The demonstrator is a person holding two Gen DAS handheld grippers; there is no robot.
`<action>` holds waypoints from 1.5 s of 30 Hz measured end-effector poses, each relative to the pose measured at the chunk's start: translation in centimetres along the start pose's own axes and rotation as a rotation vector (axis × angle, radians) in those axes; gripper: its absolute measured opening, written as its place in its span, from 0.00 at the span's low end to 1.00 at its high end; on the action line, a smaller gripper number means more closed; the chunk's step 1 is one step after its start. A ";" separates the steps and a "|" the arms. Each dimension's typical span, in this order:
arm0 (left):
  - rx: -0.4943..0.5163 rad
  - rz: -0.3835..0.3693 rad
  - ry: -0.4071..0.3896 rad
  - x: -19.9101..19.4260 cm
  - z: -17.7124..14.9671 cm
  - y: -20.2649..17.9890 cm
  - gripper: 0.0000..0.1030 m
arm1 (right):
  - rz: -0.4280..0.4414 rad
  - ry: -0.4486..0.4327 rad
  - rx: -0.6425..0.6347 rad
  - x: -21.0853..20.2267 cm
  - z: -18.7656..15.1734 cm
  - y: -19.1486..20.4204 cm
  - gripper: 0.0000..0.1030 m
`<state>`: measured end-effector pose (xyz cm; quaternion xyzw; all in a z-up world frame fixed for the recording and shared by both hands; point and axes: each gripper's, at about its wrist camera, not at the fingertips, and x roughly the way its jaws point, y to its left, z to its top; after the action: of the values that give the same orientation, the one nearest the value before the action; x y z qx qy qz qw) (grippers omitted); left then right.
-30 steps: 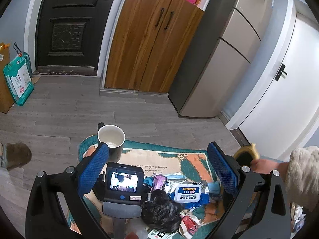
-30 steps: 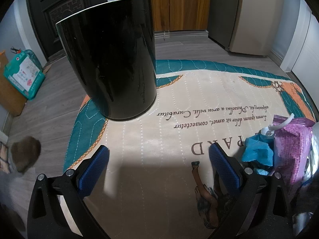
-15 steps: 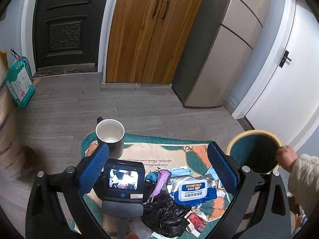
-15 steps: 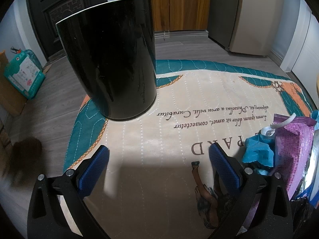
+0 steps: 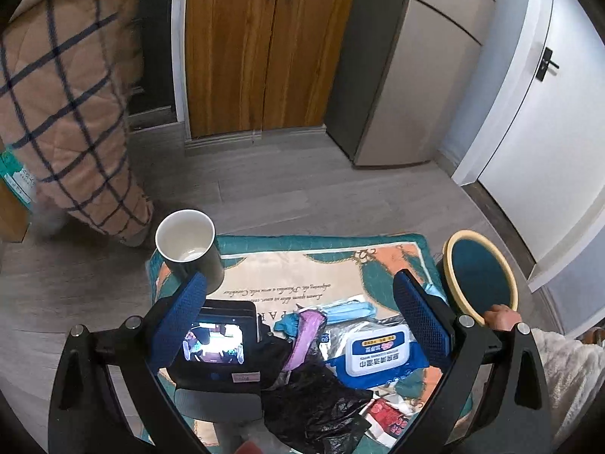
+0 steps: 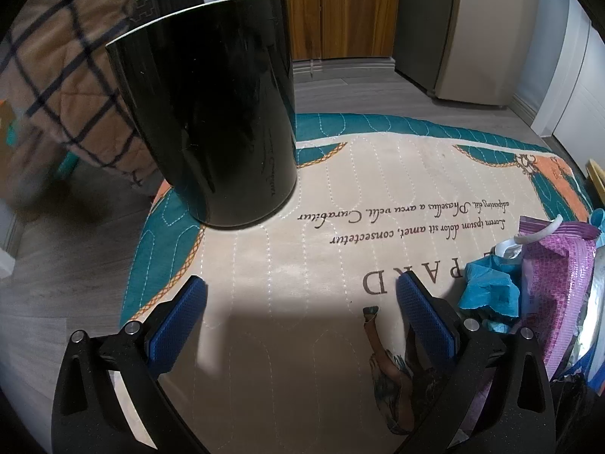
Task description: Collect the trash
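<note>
A heap of trash lies on the patterned mat [image 5: 340,265]: a black plastic bag [image 5: 314,405], a blue-and-white wipes pack [image 5: 378,352], a purple wrapper [image 5: 306,336] and a blue face mask [image 5: 348,308]. My left gripper [image 5: 302,291] hangs open high above the heap, holding nothing. My right gripper [image 6: 302,295] rests open on the mat; the purple wrapper [image 6: 556,276] and a crumpled blue tissue [image 6: 487,283] lie to its right. A hand [image 5: 501,316] holds a yellow-rimmed teal bin [image 5: 478,276], tilted, at the mat's right edge.
A black mug [image 5: 185,234] with a white inside stands on the mat's far left corner, looming just ahead of the right gripper as mug [image 6: 219,113]. A person in a plaid quilted garment [image 5: 68,113] stands at the left. Wooden cupboard [image 5: 257,49] and fridge [image 5: 408,75] are behind.
The left gripper has risen and now looks down more steeply. The hand-held bin has come fully into view at the right. The plaid-clad person has moved in at the left. The right gripper stayed put.
</note>
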<state>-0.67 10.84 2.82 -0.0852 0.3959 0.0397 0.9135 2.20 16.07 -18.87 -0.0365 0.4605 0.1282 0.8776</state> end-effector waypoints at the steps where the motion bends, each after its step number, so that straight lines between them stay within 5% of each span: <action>1: -0.009 0.001 -0.002 0.0 0.1 0.2 0.94 | 0.000 0.000 0.000 -0.1 0.0 0.0 0.96; 7: -0.113 -0.023 -0.043 -1.6 0.8 2.2 0.94 | 0.001 0.000 0.000 0.1 -0.1 0.0 0.96; 23: -0.156 -0.119 -0.137 -5.9 0.3 4.3 0.94 | -0.006 0.000 0.005 0.0 0.0 0.2 0.96; 31: -0.102 -0.092 -0.074 -5.0 -0.9 3.2 0.94 | 0.009 0.004 0.003 -0.6 0.3 0.8 0.96; 36: -0.033 -0.054 -0.085 -5.1 -1.1 0.7 0.94 | 0.363 0.159 -0.210 -3.3 -0.2 1.9 0.96; 41: 0.006 -0.105 -0.104 -5.4 -2.6 -2.5 0.94 | 0.791 0.091 -0.371 -10.9 -0.7 2.1 0.96; 45: 0.007 -0.238 -0.135 -5.8 -5.2 -4.3 0.94 | 0.882 0.047 -0.522 -13.9 -1.2 4.2 0.96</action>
<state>-7.71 5.61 4.10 -0.1255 0.3206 -0.0647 0.9366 -7.37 17.23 -7.94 -0.0594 0.4043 0.5959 0.6913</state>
